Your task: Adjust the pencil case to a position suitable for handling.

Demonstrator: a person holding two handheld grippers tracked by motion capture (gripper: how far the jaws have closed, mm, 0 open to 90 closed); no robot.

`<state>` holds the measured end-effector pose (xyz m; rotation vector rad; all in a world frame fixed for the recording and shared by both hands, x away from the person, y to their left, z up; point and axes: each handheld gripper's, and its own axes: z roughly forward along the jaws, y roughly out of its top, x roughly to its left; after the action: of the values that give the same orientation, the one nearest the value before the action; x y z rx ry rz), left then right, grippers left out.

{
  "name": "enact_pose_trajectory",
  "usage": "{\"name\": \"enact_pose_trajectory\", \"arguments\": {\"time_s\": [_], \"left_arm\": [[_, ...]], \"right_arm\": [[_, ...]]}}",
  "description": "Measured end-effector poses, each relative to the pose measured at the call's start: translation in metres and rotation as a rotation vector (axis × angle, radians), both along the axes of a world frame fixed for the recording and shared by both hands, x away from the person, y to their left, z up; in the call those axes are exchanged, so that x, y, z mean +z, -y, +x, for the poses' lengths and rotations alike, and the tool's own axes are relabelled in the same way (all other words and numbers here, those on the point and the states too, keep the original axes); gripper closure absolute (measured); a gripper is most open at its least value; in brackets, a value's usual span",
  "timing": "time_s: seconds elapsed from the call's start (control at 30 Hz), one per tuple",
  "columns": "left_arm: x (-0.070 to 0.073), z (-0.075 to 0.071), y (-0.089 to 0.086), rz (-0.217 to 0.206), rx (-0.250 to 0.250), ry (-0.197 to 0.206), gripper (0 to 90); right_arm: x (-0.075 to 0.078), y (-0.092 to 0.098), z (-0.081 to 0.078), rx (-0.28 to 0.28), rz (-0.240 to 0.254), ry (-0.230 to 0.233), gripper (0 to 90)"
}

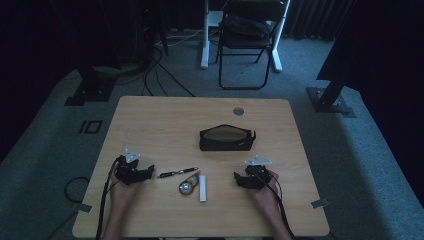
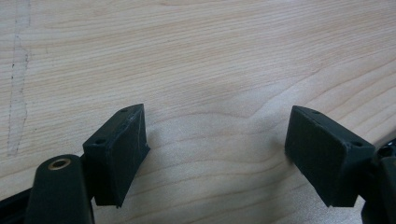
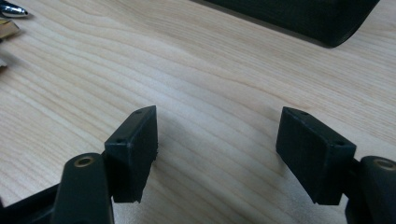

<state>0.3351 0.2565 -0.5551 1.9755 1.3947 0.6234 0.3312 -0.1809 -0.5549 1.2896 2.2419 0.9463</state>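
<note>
Pen lies mid-desk toward the near edge, its long axis nearly parallel to that edge, just beside your left gripper, whose jaws stand wide and empty. Your right gripper, equally wide and empty, sits farther off, past the white stick.

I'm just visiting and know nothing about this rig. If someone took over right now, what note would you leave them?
Left gripper: open, nothing between the jaws, resting low at the table's left front.
Right gripper: open, holding nothing, at the right front.
Things: black pouch lies open mid-table, beyond both grippers. Pen, a small round metal object and a white stick lie between the grippers.
Done: nothing picked up; all three items lie outside the pouch.
Left: probably packing them into the pouch, pen nearest the left gripper.
</note>
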Motion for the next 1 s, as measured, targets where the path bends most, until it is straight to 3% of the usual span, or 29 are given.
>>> {"name": "enact_pose_trajectory", "arguments": {"time_s": [0.23, 0.43, 0.6, 0.7, 0.83, 0.9, 0.93, 0.97, 1.0], "left_arm": [[0.000, 0.000, 0.000, 0.000, 0.000, 0.000, 21.3], [0.000, 0.000, 0.000, 0.000, 0.000, 0.000, 21.3], [0.000, 0.000, 0.000, 0.001, 0.000, 0.000, 21.3], [0.000, 0.000, 0.000, 0.001, 0.000, 0.000, 21.3], [0.000, 0.000, 0.000, 0.001, 0.001, 0.000, 21.2], [0.000, 0.000, 0.000, 0.002, 0.000, -0.001, 21.2], [0.000, 0.000, 0.000, 0.001, -0.001, 0.001, 21.2], [0.000, 0.000, 0.000, 0.001, -0.001, 0.001, 21.3], [0.000, 0.000, 0.000, 0.001, -0.001, 0.001, 21.3]], "right_arm": [[0.014, 0.005, 0.003, -0.056, 0.000, 0.070, 32.6], [0.042, 0.021, 0.020, -0.143, 0.039, 0.131, 35.2], [0.061, 0.030, 0.038, -0.226, 0.074, 0.158, 35.2], [0.066, 0.031, 0.046, -0.246, 0.083, 0.170, 35.2], [0.070, 0.027, 0.074, -0.284, 0.111, 0.139, 35.1], [0.069, 0.026, 0.079, -0.284, 0.113, 0.133, 35.1], [0.068, 0.024, 0.084, -0.289, 0.111, 0.123, 35.1], [0.064, 0.019, 0.093, -0.297, 0.104, 0.085, 35.1], [0.064, 0.019, 0.093, -0.297, 0.104, 0.085, 35.1]]}}
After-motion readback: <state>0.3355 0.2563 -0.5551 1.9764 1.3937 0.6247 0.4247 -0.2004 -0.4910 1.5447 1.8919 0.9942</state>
